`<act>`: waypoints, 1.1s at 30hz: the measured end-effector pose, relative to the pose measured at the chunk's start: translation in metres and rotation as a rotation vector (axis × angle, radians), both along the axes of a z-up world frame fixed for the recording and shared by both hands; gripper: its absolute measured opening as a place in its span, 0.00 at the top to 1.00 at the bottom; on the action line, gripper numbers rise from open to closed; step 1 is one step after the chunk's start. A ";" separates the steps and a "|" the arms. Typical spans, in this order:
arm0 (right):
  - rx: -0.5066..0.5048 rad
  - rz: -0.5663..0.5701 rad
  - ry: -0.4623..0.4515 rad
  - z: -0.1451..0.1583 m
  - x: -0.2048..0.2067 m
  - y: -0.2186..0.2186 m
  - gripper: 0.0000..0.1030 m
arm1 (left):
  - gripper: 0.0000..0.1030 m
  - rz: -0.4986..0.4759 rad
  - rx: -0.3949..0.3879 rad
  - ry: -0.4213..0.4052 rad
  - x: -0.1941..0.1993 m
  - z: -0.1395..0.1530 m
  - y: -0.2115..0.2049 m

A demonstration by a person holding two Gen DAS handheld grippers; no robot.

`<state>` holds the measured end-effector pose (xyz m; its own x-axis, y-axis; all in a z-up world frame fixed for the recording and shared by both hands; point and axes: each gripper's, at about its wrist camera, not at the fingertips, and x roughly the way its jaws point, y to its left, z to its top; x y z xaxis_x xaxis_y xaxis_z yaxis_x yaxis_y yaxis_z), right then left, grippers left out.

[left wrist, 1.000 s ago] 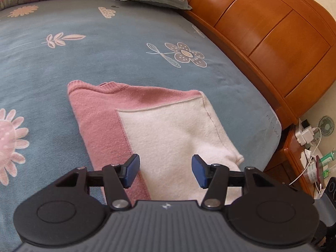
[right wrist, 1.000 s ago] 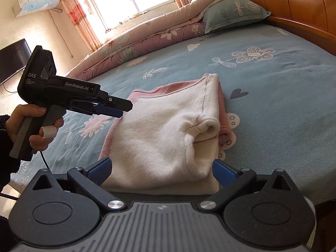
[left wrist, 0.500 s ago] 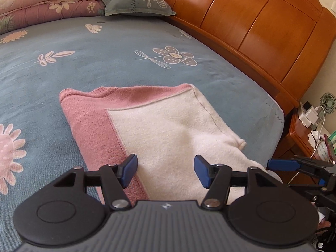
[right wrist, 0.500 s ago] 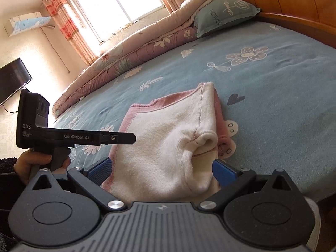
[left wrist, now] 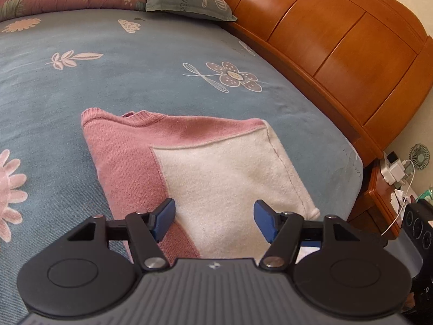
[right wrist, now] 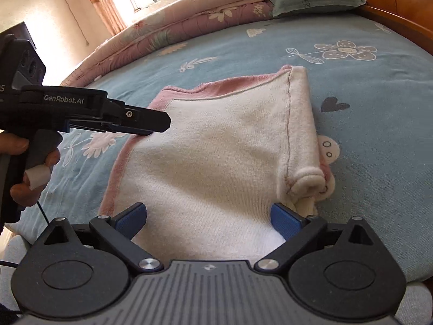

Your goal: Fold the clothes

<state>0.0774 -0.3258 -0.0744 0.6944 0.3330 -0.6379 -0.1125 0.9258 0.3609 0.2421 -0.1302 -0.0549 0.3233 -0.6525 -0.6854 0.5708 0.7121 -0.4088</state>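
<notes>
A folded pink and cream sweater [left wrist: 222,173] lies on the blue flowered bedsheet [left wrist: 135,86] near the bed's near edge; it also shows in the right wrist view [right wrist: 216,157]. My left gripper [left wrist: 213,220] is open and empty, just above the sweater's near edge. In the right wrist view the left gripper [right wrist: 151,126] hovers over the sweater's left side. My right gripper [right wrist: 208,219] is open and empty, over the sweater's near edge, beside a rolled cuff [right wrist: 308,181].
A wooden headboard [left wrist: 338,48] runs along the right. A teal pillow [left wrist: 186,0] and folded quilt [right wrist: 167,29] lie at the far end. A nightstand [left wrist: 384,189] with chargers and cables stands beyond the bed's corner. The right gripper's body [left wrist: 416,224] shows at the left wrist view's right edge.
The left gripper has moved in over the sweater's left side. The right gripper has come closer to the sweater's near edge. Both stay open.
</notes>
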 end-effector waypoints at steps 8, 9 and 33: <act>0.092 -0.058 -0.128 0.043 -0.020 -0.020 0.00 | 0.35 -0.007 -0.021 -0.016 0.002 0.011 0.001; 0.089 -0.051 -0.136 0.045 -0.015 -0.019 0.00 | 0.35 -0.008 -0.023 -0.019 0.002 0.012 0.001; -0.122 -0.054 -0.029 -0.001 0.093 -0.028 0.00 | 0.33 0.082 -0.072 0.023 0.036 -0.017 -0.008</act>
<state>0.1709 -0.3543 -0.0751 0.7277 0.2161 -0.6509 -0.0699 0.9675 0.2430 0.2778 -0.1379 -0.0723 0.3624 -0.6723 -0.6455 0.5018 0.7244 -0.4727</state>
